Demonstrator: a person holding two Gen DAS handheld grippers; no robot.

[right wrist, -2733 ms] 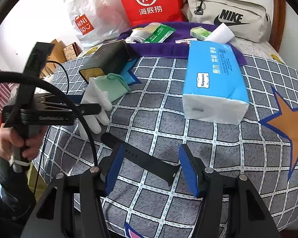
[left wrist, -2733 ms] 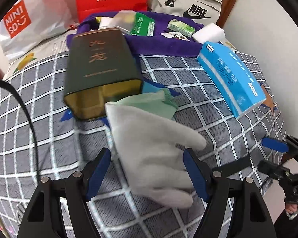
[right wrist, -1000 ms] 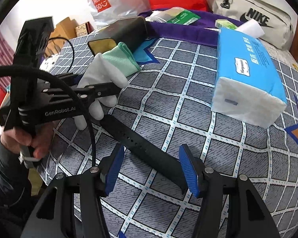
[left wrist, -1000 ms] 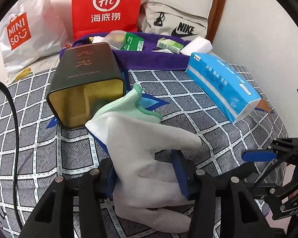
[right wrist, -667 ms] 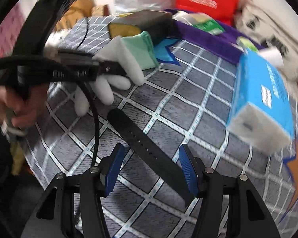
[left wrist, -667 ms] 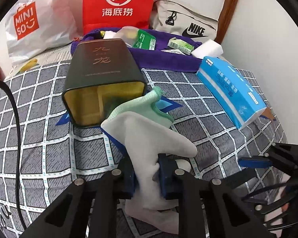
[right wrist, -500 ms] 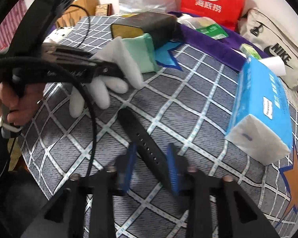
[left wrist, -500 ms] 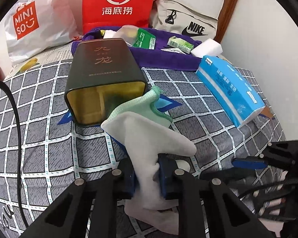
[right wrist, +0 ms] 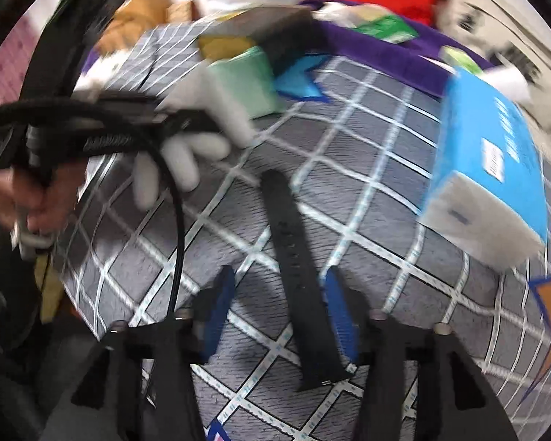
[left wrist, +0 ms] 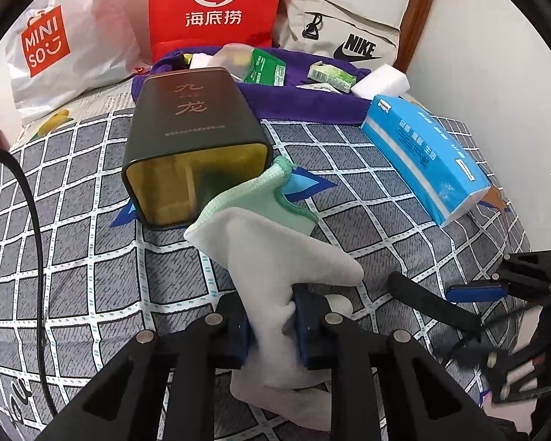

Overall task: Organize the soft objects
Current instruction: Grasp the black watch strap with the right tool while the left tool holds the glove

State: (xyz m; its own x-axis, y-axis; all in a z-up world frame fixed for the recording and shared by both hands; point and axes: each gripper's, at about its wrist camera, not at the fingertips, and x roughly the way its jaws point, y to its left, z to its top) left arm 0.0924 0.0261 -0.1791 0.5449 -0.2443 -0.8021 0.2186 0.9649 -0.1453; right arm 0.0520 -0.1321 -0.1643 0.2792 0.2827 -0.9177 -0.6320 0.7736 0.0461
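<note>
- Left gripper (left wrist: 270, 325) clamped hard on white glove (left wrist: 275, 257), cuff raised just before tin's (left wrist: 193, 139) open mouth.
- Right gripper (right wrist: 279, 316), blurred, just reopened, spread around black strap (right wrist: 297, 268) on bed (right wrist: 367, 147).

even, soft indoor light; sharp left wrist view, heavy motion blur in right; fisheye-bent edges

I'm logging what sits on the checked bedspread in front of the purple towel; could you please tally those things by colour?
White: 1, the white glove, pinched in the left gripper
Green: 1, the green cloth
Black: 2, the black strap and the dark tin
Blue: 1, the blue tissue pack
Total: 5
</note>
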